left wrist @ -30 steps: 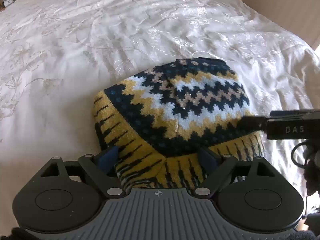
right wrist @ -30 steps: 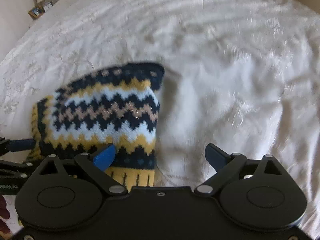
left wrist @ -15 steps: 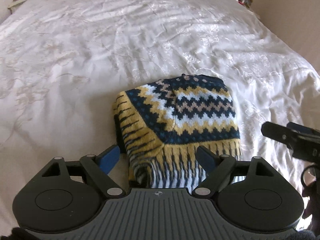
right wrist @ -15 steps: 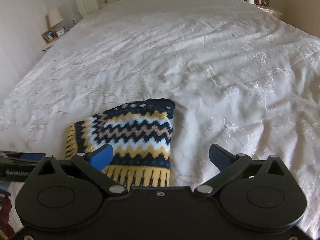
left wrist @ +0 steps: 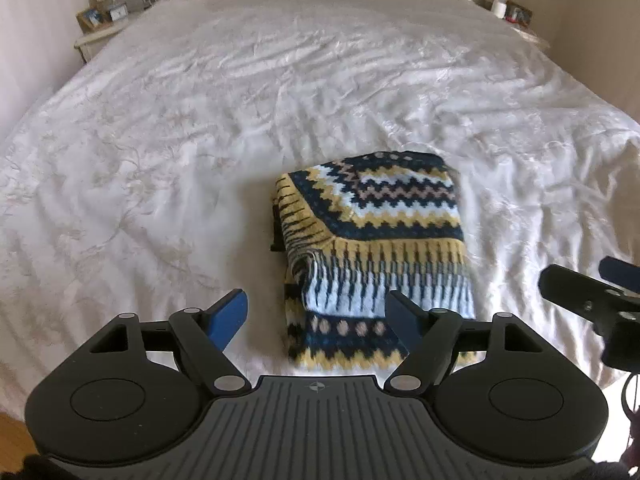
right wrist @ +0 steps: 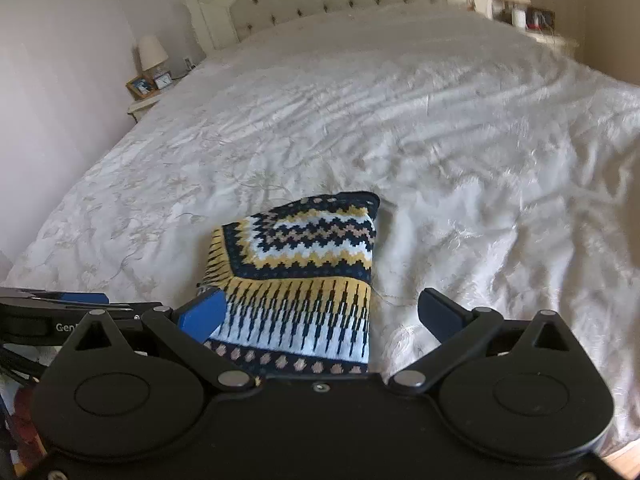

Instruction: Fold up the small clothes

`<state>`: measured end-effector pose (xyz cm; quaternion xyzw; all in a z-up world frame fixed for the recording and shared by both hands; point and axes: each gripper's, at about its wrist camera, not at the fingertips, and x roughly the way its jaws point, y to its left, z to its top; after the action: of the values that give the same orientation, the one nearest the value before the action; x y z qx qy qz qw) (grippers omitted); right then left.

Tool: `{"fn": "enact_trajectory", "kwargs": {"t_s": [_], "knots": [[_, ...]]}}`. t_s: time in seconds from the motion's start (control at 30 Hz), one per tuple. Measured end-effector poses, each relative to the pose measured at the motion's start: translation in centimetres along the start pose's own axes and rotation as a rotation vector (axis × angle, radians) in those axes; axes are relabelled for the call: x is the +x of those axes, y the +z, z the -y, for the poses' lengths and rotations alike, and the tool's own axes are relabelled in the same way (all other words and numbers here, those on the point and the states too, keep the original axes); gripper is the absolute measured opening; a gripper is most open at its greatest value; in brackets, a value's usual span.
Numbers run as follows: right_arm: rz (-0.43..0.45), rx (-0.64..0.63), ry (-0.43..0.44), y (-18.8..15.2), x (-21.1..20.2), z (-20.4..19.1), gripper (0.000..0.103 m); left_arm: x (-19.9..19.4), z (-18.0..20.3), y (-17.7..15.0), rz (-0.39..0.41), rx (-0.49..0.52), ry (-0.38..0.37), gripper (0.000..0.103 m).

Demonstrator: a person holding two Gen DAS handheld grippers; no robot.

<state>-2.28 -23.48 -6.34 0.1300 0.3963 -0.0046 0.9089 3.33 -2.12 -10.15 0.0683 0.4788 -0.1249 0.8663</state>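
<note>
You are looking at a knitted garment [left wrist: 376,240] [right wrist: 304,280] lying folded into a compact rectangle on the near part of the white bedspread. It is showing navy, yellow, white and tan zigzag bands, with a dotted edge lying nearest.

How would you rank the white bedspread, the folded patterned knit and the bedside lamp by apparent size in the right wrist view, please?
1. White bedspread: fills most of the view.
2. Folded patterned knit.
3. Bedside lamp: looks smallest, but it stands far back, so its true size is unsure.
</note>
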Motion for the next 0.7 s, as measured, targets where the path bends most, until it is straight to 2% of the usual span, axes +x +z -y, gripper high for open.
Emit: {"fn": "enact_trajectory", "kwargs": {"t_s": [0.17,0.5,0.7], "knots": [[0.02,-0.029,-0.044,-0.5,-2.8,-1.4,0.102,-3.0,1.4,-1.5,0.021,0.025,0.036,0.075],[0.084,-0.106,-0.152,-1.9,-6.8,-3.6,0.097,-6.7,2.6,-4.2,0.072,0.028,0.039,0.075],[0.019,-0.057,-0.115,-2.6,-7.2,-3.3,0.094,-7.6,2.7,-5.1,0.07,0.034,0.044,0.075]]}}
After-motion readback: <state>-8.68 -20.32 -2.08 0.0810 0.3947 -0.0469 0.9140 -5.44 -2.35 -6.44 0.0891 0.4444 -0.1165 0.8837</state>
